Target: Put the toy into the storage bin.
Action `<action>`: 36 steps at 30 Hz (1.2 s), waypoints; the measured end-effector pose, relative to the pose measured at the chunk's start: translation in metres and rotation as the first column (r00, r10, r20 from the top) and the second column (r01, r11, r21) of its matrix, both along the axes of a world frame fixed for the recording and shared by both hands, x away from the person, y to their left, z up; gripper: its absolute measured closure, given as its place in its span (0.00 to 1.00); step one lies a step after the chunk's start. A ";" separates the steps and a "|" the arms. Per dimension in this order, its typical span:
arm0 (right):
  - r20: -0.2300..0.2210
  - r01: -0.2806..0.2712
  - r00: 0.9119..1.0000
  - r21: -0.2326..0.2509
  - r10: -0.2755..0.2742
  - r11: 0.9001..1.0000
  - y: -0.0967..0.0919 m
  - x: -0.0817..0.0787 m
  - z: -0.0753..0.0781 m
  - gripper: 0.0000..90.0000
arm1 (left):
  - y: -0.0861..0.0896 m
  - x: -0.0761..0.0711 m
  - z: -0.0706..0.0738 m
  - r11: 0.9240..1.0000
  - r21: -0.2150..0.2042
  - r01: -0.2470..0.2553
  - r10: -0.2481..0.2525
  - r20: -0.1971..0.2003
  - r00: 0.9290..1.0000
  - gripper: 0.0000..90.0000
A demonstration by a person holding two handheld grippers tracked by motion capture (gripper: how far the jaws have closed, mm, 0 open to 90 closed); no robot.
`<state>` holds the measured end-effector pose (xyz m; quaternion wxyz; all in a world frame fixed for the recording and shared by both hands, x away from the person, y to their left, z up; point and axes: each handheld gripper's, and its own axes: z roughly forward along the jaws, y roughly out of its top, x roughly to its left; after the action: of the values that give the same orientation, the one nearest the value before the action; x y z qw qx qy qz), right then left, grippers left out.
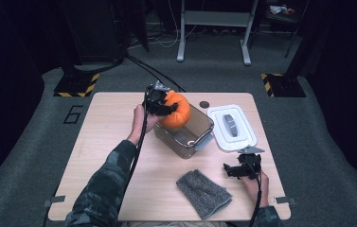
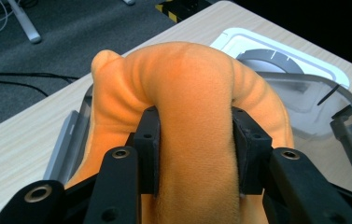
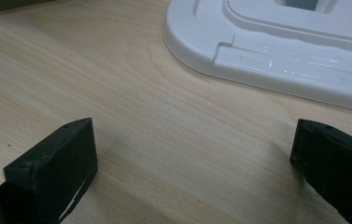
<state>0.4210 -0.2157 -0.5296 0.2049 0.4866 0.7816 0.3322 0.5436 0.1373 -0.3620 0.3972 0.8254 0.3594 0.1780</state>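
Near the far edge of the pale wooden surface (image 1: 114, 142), the left gripper (image 1: 159, 101) has its jaws clamped on a soft orange plush pumpkin (image 2: 187, 93), held over the far end of a clear plastic rectangular container (image 1: 185, 132). By the near right corner, the right gripper (image 1: 242, 168) rests with jaws wide apart around nothing, just short of the white plastic lid (image 3: 276, 42). A grey knitted cloth (image 1: 203, 193) lies at the near edge. Dark grey carpet (image 1: 39, 118) surrounds everything.

grey cloth (image 1: 203, 193), white lid (image 1: 232, 127), wooden table (image 1: 114, 127)
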 end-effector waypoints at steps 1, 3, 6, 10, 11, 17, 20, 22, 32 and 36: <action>0.000 0.000 1.000 -0.001 0.000 1.000 0.000 0.000 0.000 0.00 | -0.001 0.000 -0.002 1.000 -0.002 -0.002 0.002 -0.001 1.000 0.67; -0.002 -0.008 1.000 -0.003 0.008 1.000 0.000 0.000 0.000 0.00 | -0.001 0.001 -0.004 1.000 0.002 -0.004 0.004 -0.006 1.000 0.67; -0.002 -0.007 1.000 -0.003 0.007 1.000 0.000 0.000 0.000 0.00 | -0.002 0.003 -0.009 1.000 0.017 -0.002 0.002 -0.017 1.000 0.66; -0.002 -0.007 1.000 -0.002 0.007 1.000 0.000 0.000 0.000 0.00 | -0.003 0.006 -0.016 1.000 0.023 0.006 -0.006 -0.026 1.000 0.65; -0.001 -0.008 1.000 -0.003 0.008 1.000 0.000 0.000 0.000 0.00 | -0.003 0.007 -0.018 1.000 0.028 0.006 -0.006 -0.034 0.999 0.64; -0.002 -0.007 1.000 -0.003 0.007 1.000 0.000 0.000 0.000 0.00 | -0.002 0.010 -0.027 0.998 0.065 -0.004 0.007 -0.044 0.999 0.64; -0.002 -0.007 1.000 -0.003 0.007 1.000 0.000 0.000 0.000 0.00 | -0.002 0.011 -0.031 0.998 0.067 -0.003 0.007 -0.054 0.999 0.63; -0.002 -0.006 1.000 -0.003 0.006 1.000 0.000 0.000 0.000 0.00 | -0.003 0.012 -0.034 0.997 0.080 -0.001 0.006 -0.056 0.998 0.62; -0.001 -0.007 1.000 -0.003 0.007 1.000 0.000 0.000 0.000 0.00 | -0.006 0.015 -0.037 0.993 0.115 0.000 0.008 -0.076 0.997 0.58; -0.002 -0.007 1.000 -0.003 0.007 1.000 0.000 0.000 0.000 0.00 | -0.007 0.016 -0.038 0.993 0.121 0.003 0.008 -0.089 0.996 0.54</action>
<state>0.4208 -0.2161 -0.5294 0.2037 0.4840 0.7838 0.3314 0.5596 0.1302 -0.3996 0.3299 0.8546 0.3664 0.1629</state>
